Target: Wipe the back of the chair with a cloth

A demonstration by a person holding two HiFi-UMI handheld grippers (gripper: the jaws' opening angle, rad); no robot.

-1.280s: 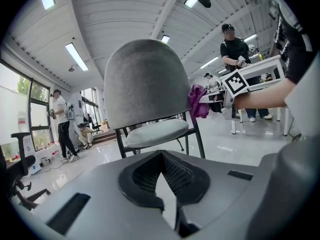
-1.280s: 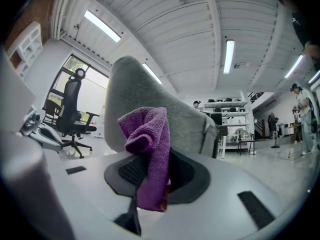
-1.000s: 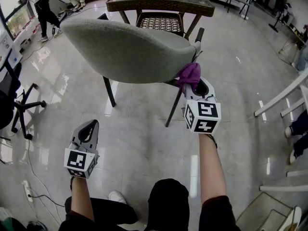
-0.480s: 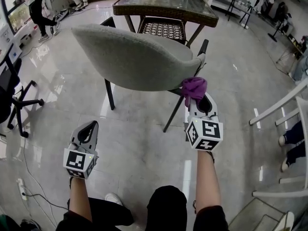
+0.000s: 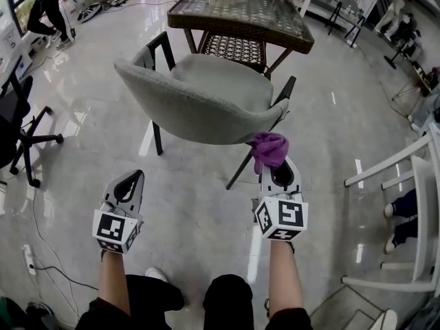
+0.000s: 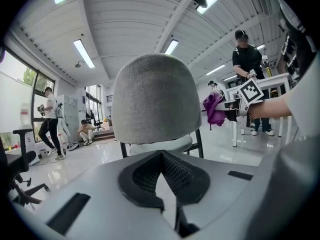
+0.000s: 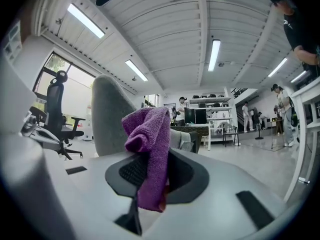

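Head view first. Grey chair [image 5: 199, 108] on dark legs on glossy floor [image 5: 192, 205], padded back turned toward the near side, glass-topped desk [image 5: 240, 12] just beyond it on the far side. Purple cloth [image 5: 269, 148] bunched at the lower right edge of that back, pinched in the right tool [image 5: 277, 170] at the end of an outstretched forearm [image 5: 285, 273]. Perhaps touching the upholstery, perhaps only just beside it; hard to settle from this angle. Left tool [image 5: 129, 184] lower and to the left, well apart from the chair, aimed the same way, closed into a loop with nothing inside. Black office chair [image 5: 20, 133] at the left edge, white frame [image 5: 405, 177] at the right.

Left tool view next. Jaws drawn together at the tips, nothing between the ribbed pads [image 6: 175, 171]. Straight ahead, the chair's rounded grey back filling the middle, seat edge and dark legs beneath. Near the right edge of that back, cloth hanging from the right tool, marker cube [image 6: 250, 90] just behind it. People [image 6: 50, 121] standing and sitting far off on both sides.

Right tool view last. Jaws clamped on the cloth, one purple fold rising above the pads and a tail drooping toward the near side. Chair back close on the left behind the cloth, office chair farther left.
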